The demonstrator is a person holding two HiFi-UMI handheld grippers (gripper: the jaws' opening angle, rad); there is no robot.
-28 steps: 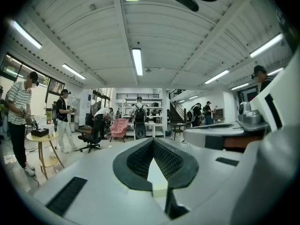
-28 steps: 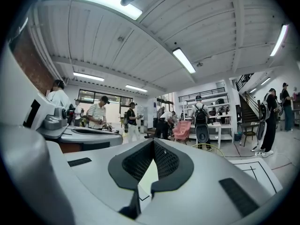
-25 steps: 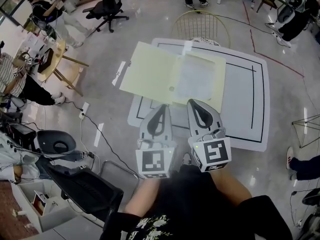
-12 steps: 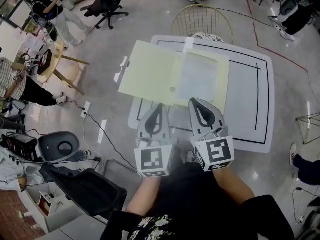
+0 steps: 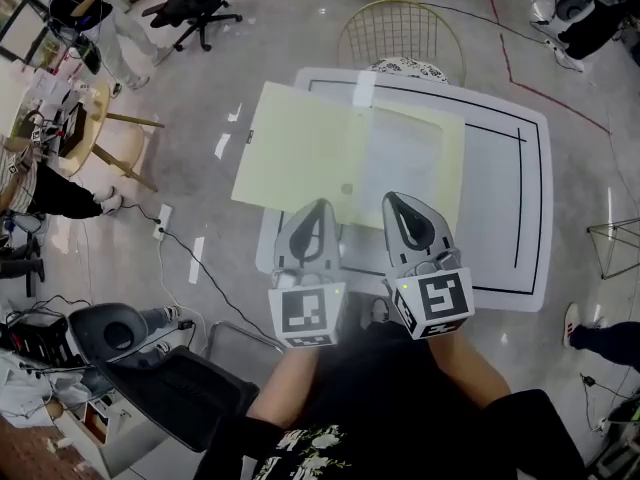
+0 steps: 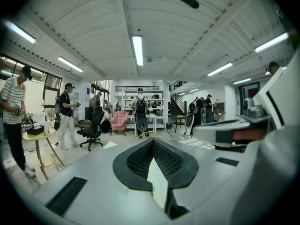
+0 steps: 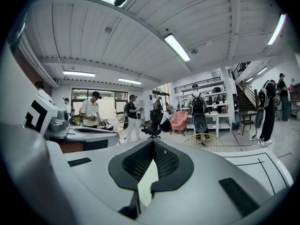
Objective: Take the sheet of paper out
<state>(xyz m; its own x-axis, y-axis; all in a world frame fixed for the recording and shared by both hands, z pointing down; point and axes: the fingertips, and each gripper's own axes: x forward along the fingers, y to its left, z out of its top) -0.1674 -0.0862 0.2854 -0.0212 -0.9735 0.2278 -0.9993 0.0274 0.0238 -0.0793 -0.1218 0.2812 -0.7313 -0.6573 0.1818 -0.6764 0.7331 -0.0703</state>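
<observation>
Left gripper (image 5: 319,208) and right gripper (image 5: 393,200) clamp the yellow folder (image 5: 300,148) at its edge.

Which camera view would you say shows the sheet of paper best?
The head view: the whole white sheet of paper lies flat in the open yellow folder. Each gripper view shows only a pale edge-on sliver pinched between its jaws.

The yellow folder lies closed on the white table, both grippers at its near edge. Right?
Not closed: the head view shows the yellow folder open on the white table, sheet of paper on its right half, left gripper and right gripper at its near edge.
</observation>
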